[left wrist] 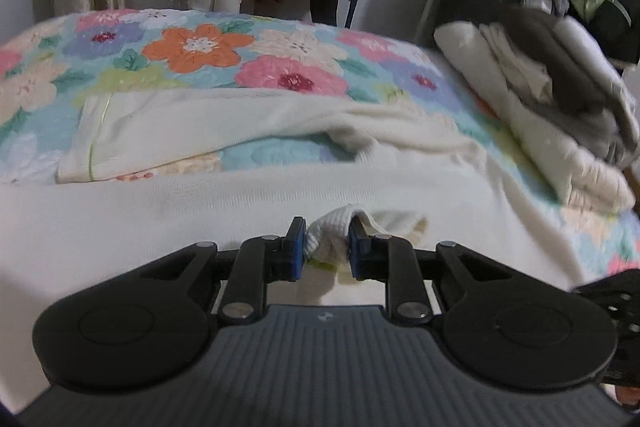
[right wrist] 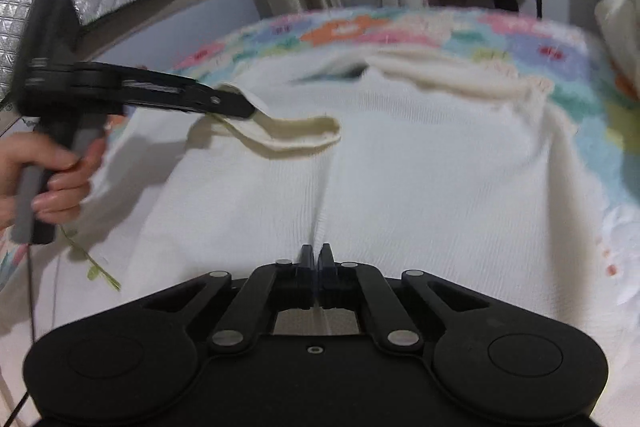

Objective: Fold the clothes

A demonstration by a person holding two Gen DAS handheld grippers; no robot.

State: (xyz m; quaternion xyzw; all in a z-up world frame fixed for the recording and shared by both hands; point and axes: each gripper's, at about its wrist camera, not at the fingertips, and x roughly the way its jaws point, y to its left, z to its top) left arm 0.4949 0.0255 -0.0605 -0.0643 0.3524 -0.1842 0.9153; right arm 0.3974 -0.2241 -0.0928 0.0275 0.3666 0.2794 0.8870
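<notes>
One cream sweater [left wrist: 240, 211] lies spread on the floral bed [left wrist: 200, 47]. Two tools work it: the left tool [left wrist: 327, 247] pinches its ribbed collar, the right tool [right wrist: 316, 263] clamps a fabric ridge. One folded pile [left wrist: 540, 99] sits at two o'clock.

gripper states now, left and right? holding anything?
Left gripper: shut on the white sweater's ribbed edge.
Right gripper: shut, pinching a fold of the same sweater.
</notes>
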